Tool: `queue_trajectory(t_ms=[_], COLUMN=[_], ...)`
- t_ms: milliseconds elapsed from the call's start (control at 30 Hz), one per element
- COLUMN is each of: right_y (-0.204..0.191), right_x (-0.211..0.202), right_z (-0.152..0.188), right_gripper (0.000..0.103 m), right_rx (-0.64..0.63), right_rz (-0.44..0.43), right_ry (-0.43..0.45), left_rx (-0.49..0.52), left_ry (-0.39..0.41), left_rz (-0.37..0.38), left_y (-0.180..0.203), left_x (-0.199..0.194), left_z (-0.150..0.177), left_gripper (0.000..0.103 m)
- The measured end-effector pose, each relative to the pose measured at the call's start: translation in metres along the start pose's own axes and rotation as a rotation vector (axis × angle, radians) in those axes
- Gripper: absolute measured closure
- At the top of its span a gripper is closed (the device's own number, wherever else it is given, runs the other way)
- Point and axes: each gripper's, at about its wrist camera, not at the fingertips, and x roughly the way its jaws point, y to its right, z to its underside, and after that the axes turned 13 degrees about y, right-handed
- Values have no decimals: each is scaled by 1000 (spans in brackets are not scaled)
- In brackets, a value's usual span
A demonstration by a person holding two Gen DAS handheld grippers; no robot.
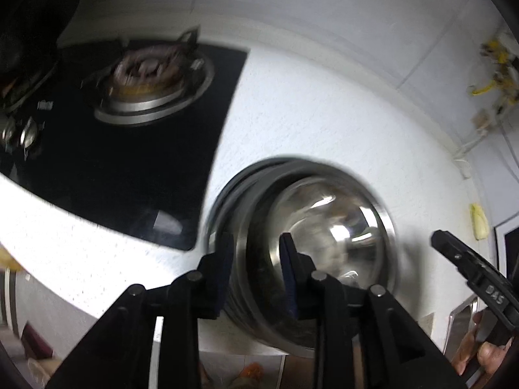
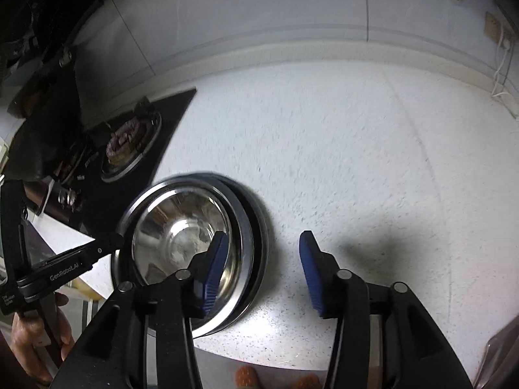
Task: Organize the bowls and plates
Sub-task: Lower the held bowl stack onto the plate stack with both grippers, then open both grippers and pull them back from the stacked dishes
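Left gripper (image 1: 256, 259) pinches the rim of the steel bowl (image 1: 324, 227) low in frame, probably steadying the stack on the tabletop (image 2: 340, 162); right gripper (image 2: 261, 269) hangs wide open, empty.

So there's a stack of shiny steel bowls (image 1: 324, 227) (image 2: 185, 236) nested inside each other, open side up, sitting on the white speckled desk (image 1: 308, 123) (image 2: 340, 168) near its front edge, just beside the black stovetop (image 1: 129, 162) (image 2: 129, 149).
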Motion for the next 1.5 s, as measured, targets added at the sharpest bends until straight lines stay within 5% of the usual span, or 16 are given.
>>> queue_trajectory(t_ms=[300, 967, 1100, 1233, 1300, 1500], right_y=[7, 48, 59, 70, 75, 81], right_x=[-42, -111, -128, -146, -155, -177], right_z=[4, 37, 44, 51, 53, 58], right_gripper=[58, 45, 30, 25, 12, 1], right_rx=[-6, -20, 1, 19, 27, 20], right_rz=[63, 136, 154, 167, 172, 185], right_ry=[152, 240, 245, 245, 257, 282], left_rx=[115, 192, 185, 175, 161, 147], left_ry=[167, 275, 270, 279, 281, 285], left_rz=[10, 3, 26, 29, 33, 22], left_y=[49, 78, 77, 76, 75, 77], left_x=[-49, -94, -105, -120, -126, -143], left_z=[-2, 22, 30, 38, 39, 41], left_gripper=[75, 75, 75, 75, 75, 75])
